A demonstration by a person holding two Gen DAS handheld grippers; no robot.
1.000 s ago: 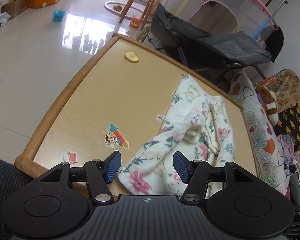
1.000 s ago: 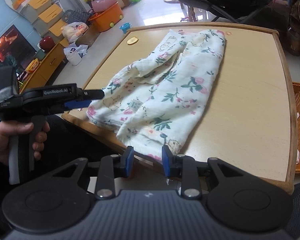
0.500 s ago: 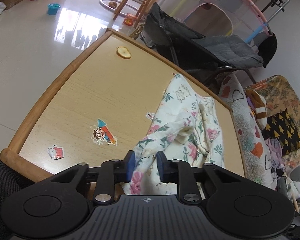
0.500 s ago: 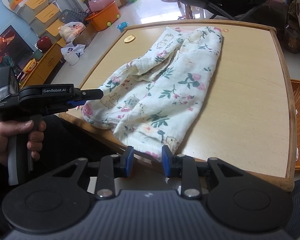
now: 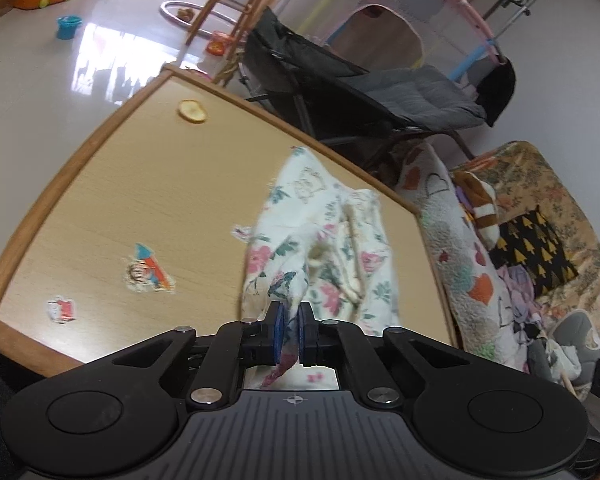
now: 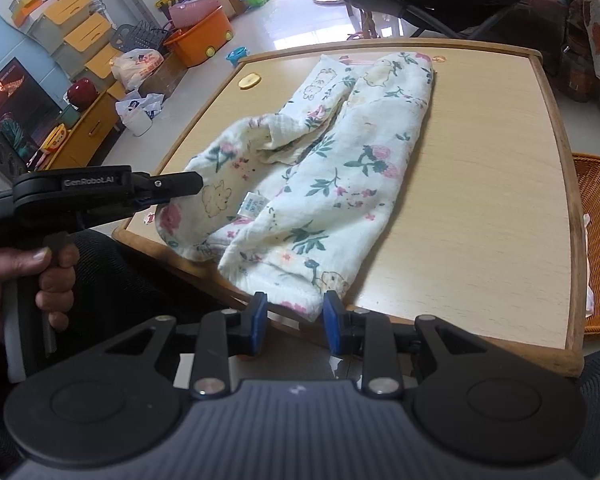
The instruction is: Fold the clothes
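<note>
**Jaws: left clamped on cloth, right held apart**

Left wrist view: the blue pads of the left gripper [image 5: 290,334] are closed on a corner of the floral garment [image 5: 332,248], which is lifted in a ridge above the wooden table [image 5: 120,184]. Cartoon stickers [image 5: 150,274] are seen on the tabletop.

Right wrist view: the right gripper [image 6: 295,322] is held with its fingers apart, either side of the garment's near hem at the table edge. The garment is spread lengthwise across the table, its left near corner pinched by the left gripper [image 6: 192,184].

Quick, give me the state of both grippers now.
Left gripper: shut on the floral garment.
Right gripper: open, fingers either side of the garment's near hem.
</note>
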